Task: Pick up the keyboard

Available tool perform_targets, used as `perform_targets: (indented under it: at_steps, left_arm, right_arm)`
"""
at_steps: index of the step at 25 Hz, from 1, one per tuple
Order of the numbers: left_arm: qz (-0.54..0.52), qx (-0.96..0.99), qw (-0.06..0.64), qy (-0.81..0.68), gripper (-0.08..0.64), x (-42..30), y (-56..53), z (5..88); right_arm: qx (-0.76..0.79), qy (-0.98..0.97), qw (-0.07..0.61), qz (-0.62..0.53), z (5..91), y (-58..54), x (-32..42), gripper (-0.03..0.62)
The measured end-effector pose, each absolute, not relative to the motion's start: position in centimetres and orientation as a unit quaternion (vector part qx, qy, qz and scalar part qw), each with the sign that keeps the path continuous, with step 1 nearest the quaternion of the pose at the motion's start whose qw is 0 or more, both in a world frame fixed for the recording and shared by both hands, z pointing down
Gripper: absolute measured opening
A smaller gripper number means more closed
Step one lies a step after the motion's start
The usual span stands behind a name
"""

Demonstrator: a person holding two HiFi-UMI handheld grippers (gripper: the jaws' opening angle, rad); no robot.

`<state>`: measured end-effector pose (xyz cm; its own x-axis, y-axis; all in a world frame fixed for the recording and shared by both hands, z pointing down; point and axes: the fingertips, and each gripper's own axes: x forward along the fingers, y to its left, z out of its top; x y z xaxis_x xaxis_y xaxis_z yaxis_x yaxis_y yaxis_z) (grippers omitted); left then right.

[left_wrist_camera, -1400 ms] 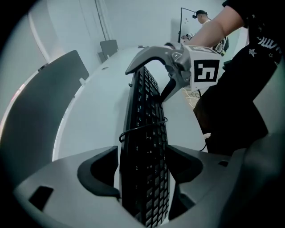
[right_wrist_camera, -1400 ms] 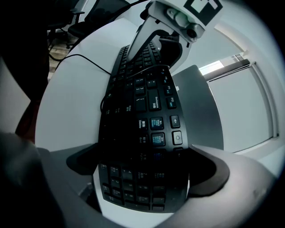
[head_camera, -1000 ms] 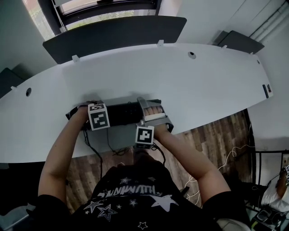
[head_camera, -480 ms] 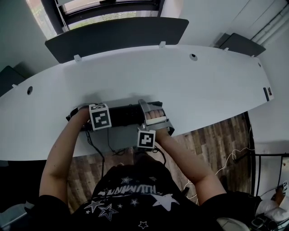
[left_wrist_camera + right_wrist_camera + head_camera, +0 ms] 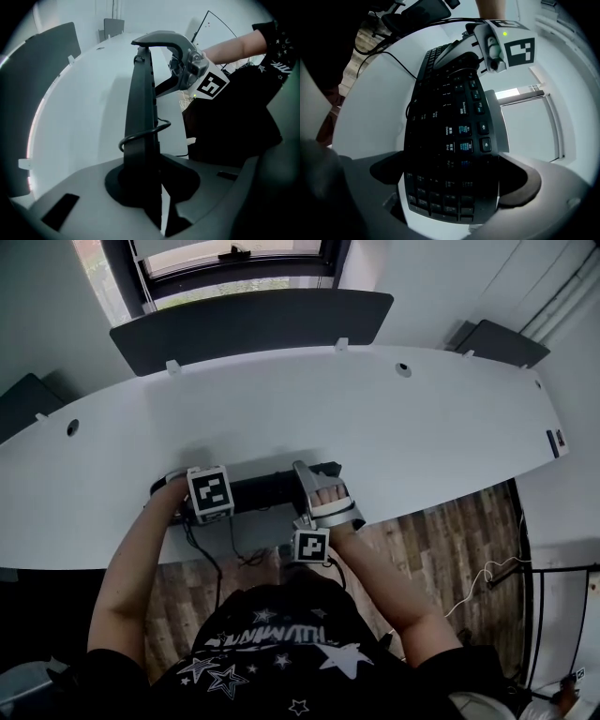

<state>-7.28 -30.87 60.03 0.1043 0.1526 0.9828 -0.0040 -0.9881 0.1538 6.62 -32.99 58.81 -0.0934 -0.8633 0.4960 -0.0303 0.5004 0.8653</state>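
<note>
White curved bench [image 5: 394, 418] is shown, with a black plastic keyboard [image 5: 267, 491] at its near edge. Its right end is clamped by the right tongs [image 5: 454, 187]. The left tongs [image 5: 147, 187], wide a second ago, are being closed on its left end, so a two-handed lift seems ready.

A long white desk [image 5: 394, 418] curves beneath a dark divider panel [image 5: 253, 326] — window [image 5: 225, 251] behind, wood floor [image 5: 450, 531] below.

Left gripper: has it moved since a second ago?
Yes: the left gripper, jaws closing on the keyboard, has slid toward the desk's near edge.
</note>
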Motion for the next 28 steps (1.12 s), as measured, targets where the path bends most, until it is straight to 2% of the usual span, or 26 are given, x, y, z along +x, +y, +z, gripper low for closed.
perform_targets:
  at_steps: [7,17,22,28]
  left_arm:
    - [0.649,0.759,0.051,0.026,0.069,-8.6,-30.7,58.5]
    - [0.602,0.792,0.095,-0.012,0.069,-11.9,-28.6,57.7]
    - [0.558,0.819,0.129,-0.033,0.071,-14.3,-27.1,56.6]
    - [0.431,0.885,0.16,-0.072,0.069,-14.8,-25.9,51.7]
  right_arm:
    - [0.334,-0.629,0.568,-0.412,56.8,-32.6,5.3,0.575]
    - [0.412,-0.605,0.52,-0.44,50.0,-31.1,2.9,0.575]
    - [0.497,-0.631,0.463,-0.376,46.7,-28.5,2.9,0.575]
    - [0.581,-0.638,0.424,-0.276,45.5,-25.4,4.5,0.575]
